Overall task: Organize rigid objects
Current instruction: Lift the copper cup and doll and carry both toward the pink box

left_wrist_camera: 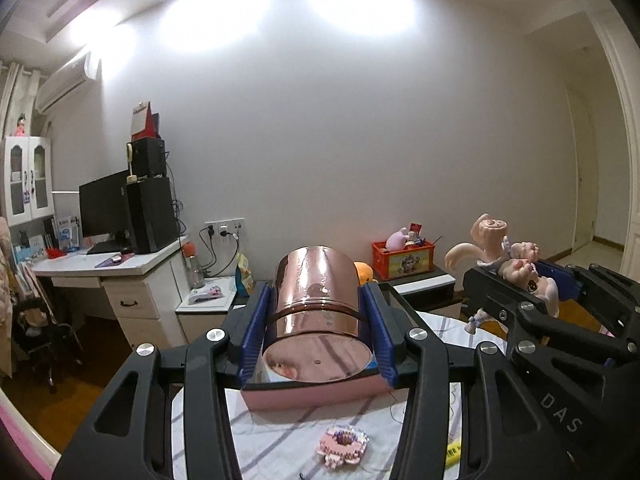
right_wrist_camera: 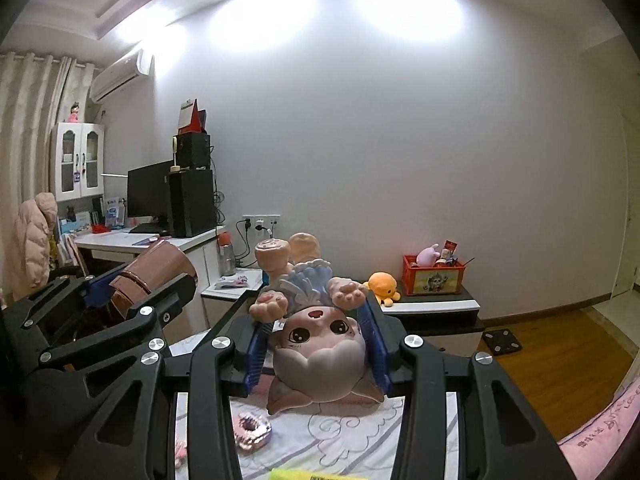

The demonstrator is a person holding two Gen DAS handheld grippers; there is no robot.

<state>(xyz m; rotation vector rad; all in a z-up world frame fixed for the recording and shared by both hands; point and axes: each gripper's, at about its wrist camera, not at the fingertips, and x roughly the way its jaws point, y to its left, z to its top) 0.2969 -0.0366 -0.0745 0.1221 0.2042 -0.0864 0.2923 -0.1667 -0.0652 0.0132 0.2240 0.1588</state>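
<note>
My left gripper (left_wrist_camera: 318, 316) is shut on a shiny rose-gold cylindrical tin (left_wrist_camera: 316, 312), held in the air with its flat base toward the camera. It also shows in the right wrist view (right_wrist_camera: 148, 276) at the left. My right gripper (right_wrist_camera: 316, 340) is shut on a pink cat-like figurine (right_wrist_camera: 316, 340), held upside down with its feet up. The figurine also shows in the left wrist view (left_wrist_camera: 516, 264) at the right. Below lie a pink box edge (left_wrist_camera: 312, 394) and a pink beaded donut trinket (left_wrist_camera: 342, 442), also in the right wrist view (right_wrist_camera: 252, 432).
A striped and embroidered bed cover (right_wrist_camera: 344, 440) lies underneath, with a yellow item (right_wrist_camera: 308, 474) at the near edge. Beyond stand a low cabinet with an orange plush (right_wrist_camera: 382, 286) and a red toy crate (right_wrist_camera: 434, 276), a white desk with a monitor (right_wrist_camera: 148, 196), and wood floor at the right.
</note>
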